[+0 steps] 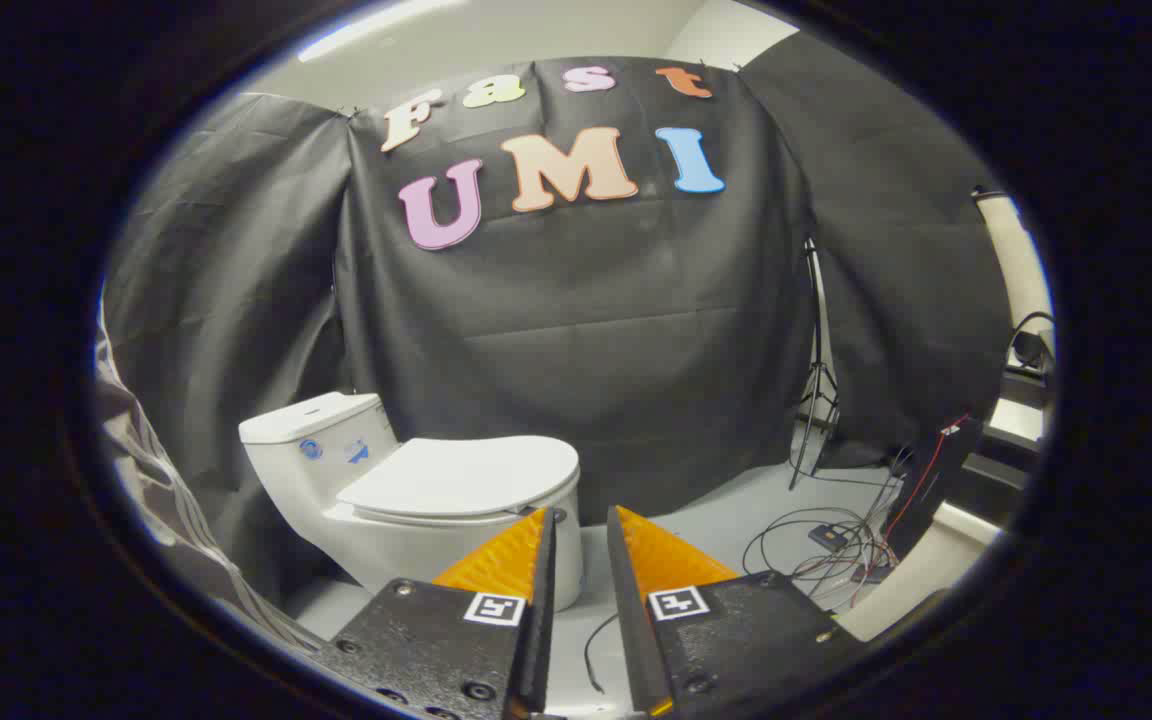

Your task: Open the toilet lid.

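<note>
While the lid remains down, the glossy white ceramic toilet (376, 510) stands on the pale grey floor (726, 525) against the black cloth wall, its boxy cistern (311, 435) to the rear and its smooth, flat, rounded white plastic toilet lid (461, 477) lying closed over the bowl. The lid's front edge sits just ahead of, and slightly to one side of, the fingers. The gripper (581, 515), built of matte black plates with wedge-shaped orange fingers (496, 560), is held narrowly parted and holds nothing; it is still clear of the toilet. Judged risks: the lid is slick and thin-lipped, so fingertips pushed under its rim may slip off and let it drop back; a gap this narrow may fail to admit the lip; an approach off-centre could glance the hard ceramic bowl. A thin black tripod stand (816, 370) rises at the cloth's foot, and loose black and red cables (836, 550) coil on the floor beside the fingers, where a low swing could snag them.
</note>
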### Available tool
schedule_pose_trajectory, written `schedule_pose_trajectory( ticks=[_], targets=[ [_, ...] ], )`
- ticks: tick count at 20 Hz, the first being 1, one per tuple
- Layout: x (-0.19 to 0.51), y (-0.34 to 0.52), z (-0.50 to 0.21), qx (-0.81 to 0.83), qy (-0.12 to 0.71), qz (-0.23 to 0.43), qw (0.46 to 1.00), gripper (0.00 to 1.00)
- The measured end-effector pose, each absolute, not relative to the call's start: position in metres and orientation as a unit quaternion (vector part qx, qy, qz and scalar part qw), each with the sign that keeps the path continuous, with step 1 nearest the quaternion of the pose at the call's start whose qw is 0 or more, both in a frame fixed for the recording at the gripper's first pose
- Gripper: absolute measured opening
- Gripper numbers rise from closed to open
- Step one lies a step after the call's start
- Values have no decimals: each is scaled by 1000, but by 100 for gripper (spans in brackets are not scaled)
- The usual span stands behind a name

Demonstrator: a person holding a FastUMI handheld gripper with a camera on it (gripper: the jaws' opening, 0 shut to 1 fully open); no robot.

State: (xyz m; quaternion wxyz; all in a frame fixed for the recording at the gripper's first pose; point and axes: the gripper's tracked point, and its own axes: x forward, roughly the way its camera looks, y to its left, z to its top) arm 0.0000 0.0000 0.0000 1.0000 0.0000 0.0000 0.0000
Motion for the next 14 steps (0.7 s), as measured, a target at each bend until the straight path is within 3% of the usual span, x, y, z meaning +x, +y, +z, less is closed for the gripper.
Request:
schedule_pose_trajectory(
  ticks=[14],
  targets=[
    [-3, 1, 8, -9, -24, 0, 1000, 31]
  ],
)
